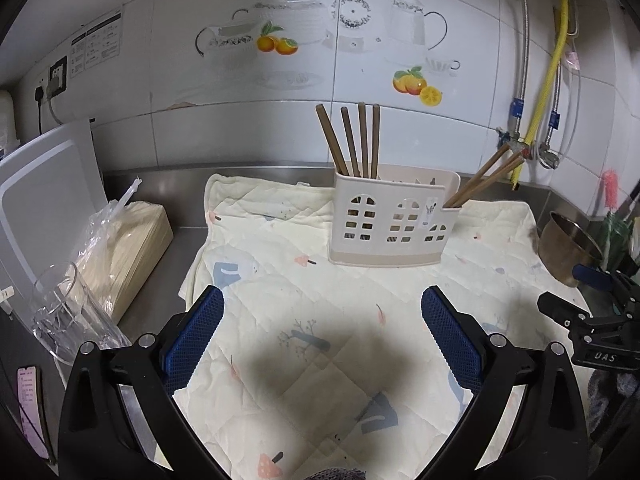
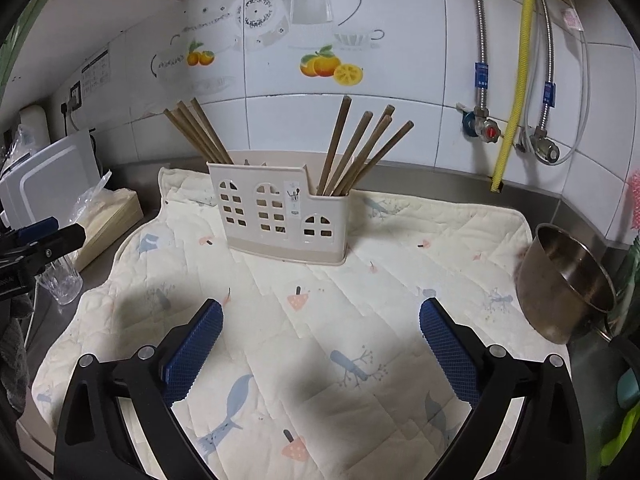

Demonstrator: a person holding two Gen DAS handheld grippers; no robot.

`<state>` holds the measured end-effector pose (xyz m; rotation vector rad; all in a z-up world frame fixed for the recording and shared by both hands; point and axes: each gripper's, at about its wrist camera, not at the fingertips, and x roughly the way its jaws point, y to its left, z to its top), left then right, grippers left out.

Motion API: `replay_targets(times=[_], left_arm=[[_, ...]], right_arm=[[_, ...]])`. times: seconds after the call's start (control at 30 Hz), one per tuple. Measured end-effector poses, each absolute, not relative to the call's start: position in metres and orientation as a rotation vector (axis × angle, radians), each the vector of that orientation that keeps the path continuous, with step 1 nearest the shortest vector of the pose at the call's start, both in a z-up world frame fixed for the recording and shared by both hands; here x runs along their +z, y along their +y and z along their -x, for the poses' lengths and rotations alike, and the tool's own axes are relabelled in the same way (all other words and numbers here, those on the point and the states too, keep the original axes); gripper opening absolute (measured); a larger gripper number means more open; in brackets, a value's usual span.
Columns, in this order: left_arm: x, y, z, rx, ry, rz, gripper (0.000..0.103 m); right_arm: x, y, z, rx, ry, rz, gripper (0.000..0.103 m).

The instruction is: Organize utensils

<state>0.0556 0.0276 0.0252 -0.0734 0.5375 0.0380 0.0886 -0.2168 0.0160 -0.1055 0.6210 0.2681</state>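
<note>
On the quilted cloth [image 2: 360, 320] covering the table, the chopsticks [image 2: 352, 152] stand in the cream utensil holder [image 2: 280, 216] while both the left tongs [image 1: 322, 340] and right tongs [image 2: 320, 344] gape empty, and a careless reach could tip that light holder.

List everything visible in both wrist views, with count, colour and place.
utensil holder: one, cream, back of the quilted mat
chopsticks: two bunches, brown, standing in the holder's two end compartments
quilted mat: one, cream with prints, on the steel counter
metal bowl: one, steel, right edge of the mat
drinking glass: one, clear, left of the mat
flat pack in a plastic bag: one, beige, behind the glass
cutting board: one, white, leaning at far left
left gripper: blue pads, open, empty, over the mat
right gripper: blue pads, open, empty
</note>
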Motion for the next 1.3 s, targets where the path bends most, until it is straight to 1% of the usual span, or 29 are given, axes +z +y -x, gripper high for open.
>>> replay_targets(times=[0.3,1.3], left_arm=[[0.015,0.023,-0.057,0.021,0.570,0.069,0.098],[0.008,0.023,-0.059,0.018,0.592,0.076,0.098]], right_arm=[[0.009,-0.223,-0.092,0.241,0.640,0.093,0.096],[-0.002,-0.215,-0.094,0.262,0.668,0.101,0.096]])
